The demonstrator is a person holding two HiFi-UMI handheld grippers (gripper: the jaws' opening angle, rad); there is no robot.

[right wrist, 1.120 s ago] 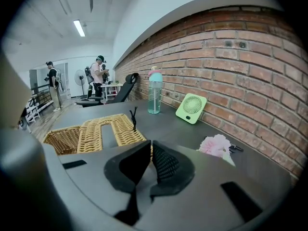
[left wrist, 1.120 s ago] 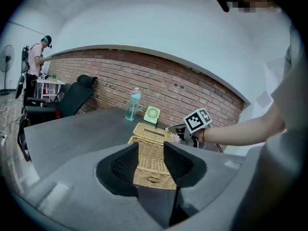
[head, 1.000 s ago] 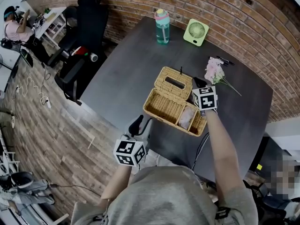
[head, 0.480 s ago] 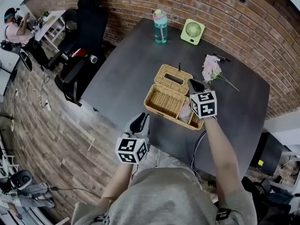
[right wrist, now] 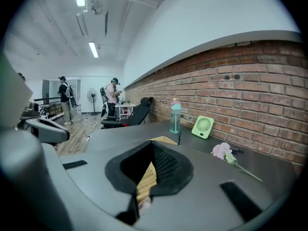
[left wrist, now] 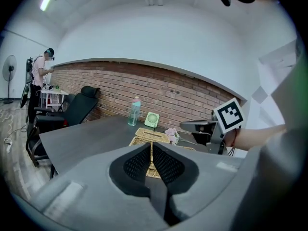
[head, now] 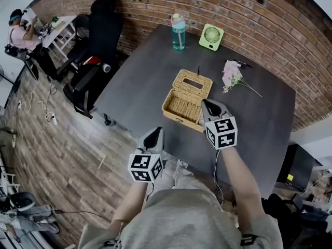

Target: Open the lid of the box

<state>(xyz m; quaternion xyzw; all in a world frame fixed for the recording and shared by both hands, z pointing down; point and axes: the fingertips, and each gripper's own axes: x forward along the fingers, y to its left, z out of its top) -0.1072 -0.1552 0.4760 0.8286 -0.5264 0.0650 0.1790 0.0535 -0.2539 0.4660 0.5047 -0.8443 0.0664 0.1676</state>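
Note:
The wicker box (head: 182, 107) stands mid-table with its slotted lid (head: 195, 83) folded back flat towards the wall. My right gripper (head: 206, 105) hovers over the box's near right corner, jaws shut and empty. In the right gripper view, the wicker (right wrist: 146, 177) shows below its closed tips (right wrist: 153, 146). My left gripper (head: 155, 134) is held off the table's near edge, left of the box, and is shut on nothing. In the left gripper view, the box (left wrist: 140, 137) lies straight ahead behind the jaws (left wrist: 151, 146).
By the brick wall stand a teal water bottle (head: 178, 31) and a small green fan (head: 211, 37). A pink flower (head: 231, 75) lies to the right of the box. A black chair (head: 101, 25) stands off the table's far left corner, with a person (head: 21, 30) beyond it.
Both grippers have drawn back towards me and risen. The left jaws have gone from open to shut. The right gripper has left the lid, which lies folded back.

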